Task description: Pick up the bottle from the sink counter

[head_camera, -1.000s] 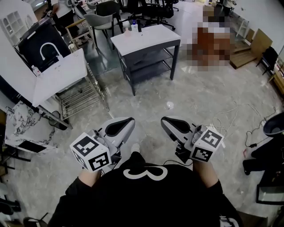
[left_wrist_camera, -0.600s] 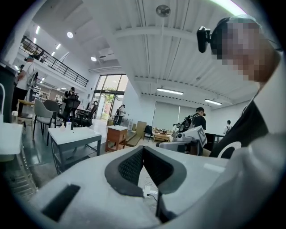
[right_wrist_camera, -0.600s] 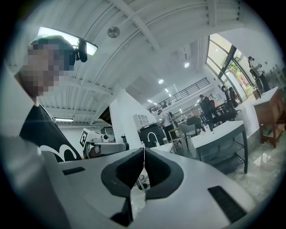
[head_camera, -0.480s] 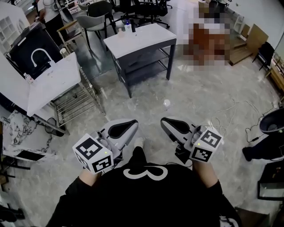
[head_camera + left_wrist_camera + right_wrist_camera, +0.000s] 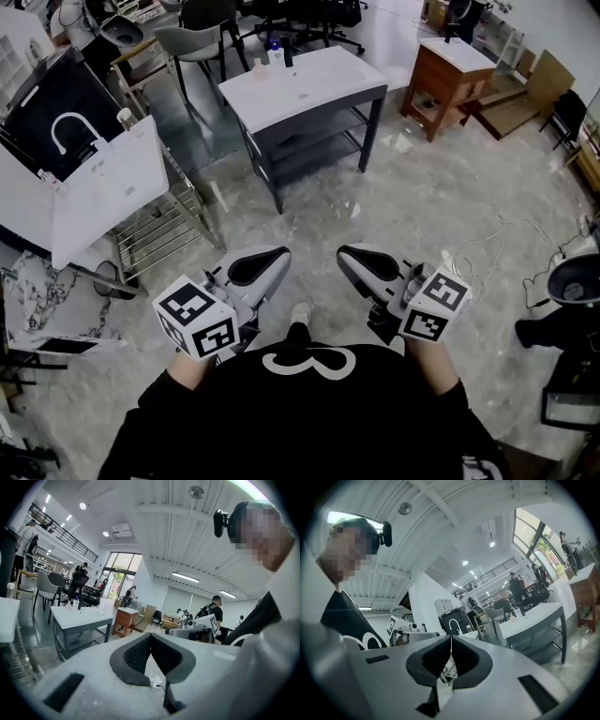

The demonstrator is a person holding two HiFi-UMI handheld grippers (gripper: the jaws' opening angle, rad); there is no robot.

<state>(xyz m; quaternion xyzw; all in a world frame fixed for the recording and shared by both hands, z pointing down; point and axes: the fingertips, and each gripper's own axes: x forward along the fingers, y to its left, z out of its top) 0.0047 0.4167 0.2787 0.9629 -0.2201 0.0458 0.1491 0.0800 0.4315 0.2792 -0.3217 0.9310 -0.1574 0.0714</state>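
Observation:
The sink counter (image 5: 309, 82), a white top on a grey frame, stands far ahead across the marble floor. At its far end stand small bottles, one with a blue cap (image 5: 272, 52) and a dark one (image 5: 287, 52). They also show tiny in the left gripper view as the bottles (image 5: 78, 603) on the counter (image 5: 82, 617). My left gripper (image 5: 272, 256) and right gripper (image 5: 348, 255) are held low in front of my body, both shut and empty. The left gripper (image 5: 150, 635) and the right gripper (image 5: 451, 637) each have their pads touching, well short of the counter.
A second white sink with a faucet (image 5: 98, 183) leans on a wire rack (image 5: 159, 230) at the left. A wooden cabinet (image 5: 448, 73) stands at the right of the counter, chairs (image 5: 192, 42) behind it. Cables (image 5: 506, 253) lie on the floor at the right.
Both grippers keep the same pose, shut. The view has shifted a little: the left sink stand slid left and the wooden cabinet now shows plainly.

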